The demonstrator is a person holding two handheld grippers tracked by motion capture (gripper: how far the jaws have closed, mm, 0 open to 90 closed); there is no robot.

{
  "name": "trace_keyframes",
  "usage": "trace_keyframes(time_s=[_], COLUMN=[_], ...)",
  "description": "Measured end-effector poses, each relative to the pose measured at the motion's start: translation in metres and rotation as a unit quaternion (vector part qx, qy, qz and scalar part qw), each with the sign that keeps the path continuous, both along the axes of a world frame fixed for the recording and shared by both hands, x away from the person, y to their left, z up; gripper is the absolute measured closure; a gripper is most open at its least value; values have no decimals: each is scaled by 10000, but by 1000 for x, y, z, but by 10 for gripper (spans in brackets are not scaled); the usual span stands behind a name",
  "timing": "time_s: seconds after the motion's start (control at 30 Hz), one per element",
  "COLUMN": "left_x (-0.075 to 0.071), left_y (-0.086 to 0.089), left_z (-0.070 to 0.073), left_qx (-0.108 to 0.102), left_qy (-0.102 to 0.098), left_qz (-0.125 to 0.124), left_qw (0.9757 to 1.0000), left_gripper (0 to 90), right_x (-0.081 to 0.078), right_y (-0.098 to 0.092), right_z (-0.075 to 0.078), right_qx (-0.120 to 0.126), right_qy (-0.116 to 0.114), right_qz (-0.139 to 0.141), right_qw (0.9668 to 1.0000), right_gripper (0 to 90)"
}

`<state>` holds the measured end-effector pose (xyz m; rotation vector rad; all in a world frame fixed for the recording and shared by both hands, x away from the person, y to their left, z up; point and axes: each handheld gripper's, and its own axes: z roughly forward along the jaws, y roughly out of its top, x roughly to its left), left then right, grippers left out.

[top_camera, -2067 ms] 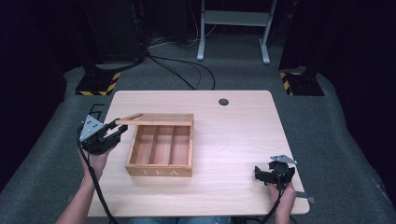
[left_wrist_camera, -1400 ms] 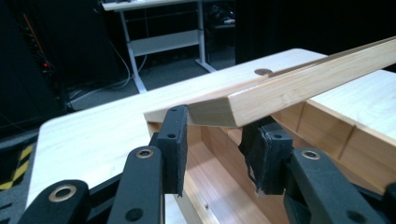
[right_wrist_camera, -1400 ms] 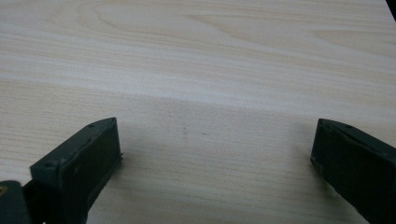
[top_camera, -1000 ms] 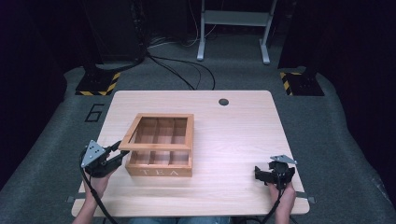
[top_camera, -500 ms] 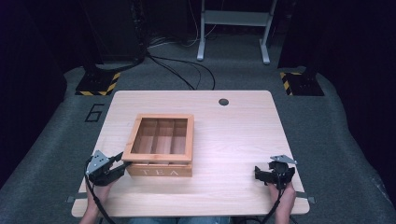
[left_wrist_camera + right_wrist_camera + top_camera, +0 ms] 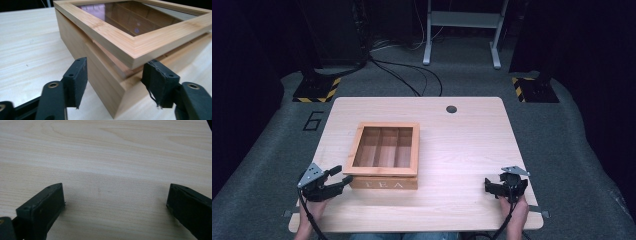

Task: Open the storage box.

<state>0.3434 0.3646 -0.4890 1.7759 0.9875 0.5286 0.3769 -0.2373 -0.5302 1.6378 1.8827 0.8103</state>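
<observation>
Left gripper [image 6: 343, 176] is seen at the box's near left corner, jaws just opened part way, the corner between them, pads off the wood. Tea box [image 6: 384, 156] is placed mid-table [image 6: 472, 145], window lid [image 6: 125, 40] down, slightly skewed, 3 compartments visible. Right gripper [image 6: 488, 184] is held wide open over bare wood, nothing gripped.

Only two bits of writing I can make out here. The wooden box [image 6: 384, 160] has "TEA" in pale letters on its front wall, the side facing the person. And there's a big "6" marked on the grey floor [image 6: 313, 120], just off the box's far-left side, beyond the table [image 6: 472, 145] edge.
</observation>
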Motion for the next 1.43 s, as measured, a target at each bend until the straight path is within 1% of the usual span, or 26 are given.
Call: trace_keyframes(time_s=[0.03,0.07,0.17,0.23,0.27,0.3,0.33,0.37,0.47,0.57,0.6,0.63,0.67,0.7,0.73,0.77,0.8,0.87,0.93,0.97,1.03,1.07,1.1,1.2,1.37,1.43], left_x=[0,-2,-3,-5,-6,-7,-9,-9,-12,-13,-14,-14,-13,-13,-13,-13,-11,-10,-9,-8,-6,-5,-3,-2,1,1], left_y=[0,-2,0,3,4,5,7,7,10,14,17,17,19,19,21,21,23,25,26,27,27,28,27,28,27,28], left_z=[-1,-6,-10,-10,-11,-12,-14,-14,-19,-26,-30,-30,-33,-33,-36,-36,-41,-43,-43,-42,-43,-43,-44,-43,-44,-43], left_qx=[136,302,253,289,249,290,421,421,582,751,858,858,1007,1007,1109,1109,1218,1238,1224,1262,1265,1265,1245,1282,1259,1281], left_qy=[58,193,285,344,404,441,551,551,669,822,913,913,1025,1025,1137,1137,1215,1159,1161,1196,1189,1232,1201,1257,1219,1250], left_qz=[-20,-89,-94,-18,18,31,43,43,105,187,241,241,291,291,326,326,391,440,478,456,504,501,537,466,465,434], left_qw=[9999,9993,9992,9990,9989,9986,9976,9976,9960,9936,9918,9918,9892,9892,9868,9868,9843,9845,9845,9837,9835,9830,9835,9826,9834,9829], left_gripper=[352,303,233,186,186,164,145,138,121,111,101,97,89,80,78,69,61,48,47,46,11,8,7,0,0,0], right_x=[0,0,0,0,0,0,0,0,0,0,0,0,0,0,0,0,0,0,0,0,0,0,0,0,0,0], right_y=[0,0,0,0,0,0,0,0,0,0,0,0,0,0,0,0,0,0,0,0,0,0,0,0,0,0], right_z=[0,0,0,0,0,0,0,0,0,0,0,0,0,0,0,0,0,0,0,0,0,0,0,0,0,0], right_qx=[0,2,2,2,4,3,3,4,3,4,3,3,3,3,1,1,1,-2,-3,-4,-1,-3,-4,-4,-3,-4], right_qy=[0,-1,-2,-4,-3,-4,-4,-3,-3,0,0,0,-2,-2,-5,-5,-5,-4,-5,-4,-6,-6,-4,-5,-6,-5], right_qz=[0,-5,-11,-13,-16,-13,-14,-15,-13,-25,-26,-26,-19,-19,-21,-21,-26,-27,-27,-28,-29,-30,-32,-29,-27,-26], right_qw=[10000,10000,10000,10000,10000,10000,10000,10000,10000,10000,10000,10000,10000,10000,10000,10000,10000,10000,10000,10000,10000,10000,10000,10000,10000,10000], right_gripper=[9,9,9,9,9,9,9,9,9,9,9,9,9,9,9,9,9,9,9,9,9,9,9,9,9,9])
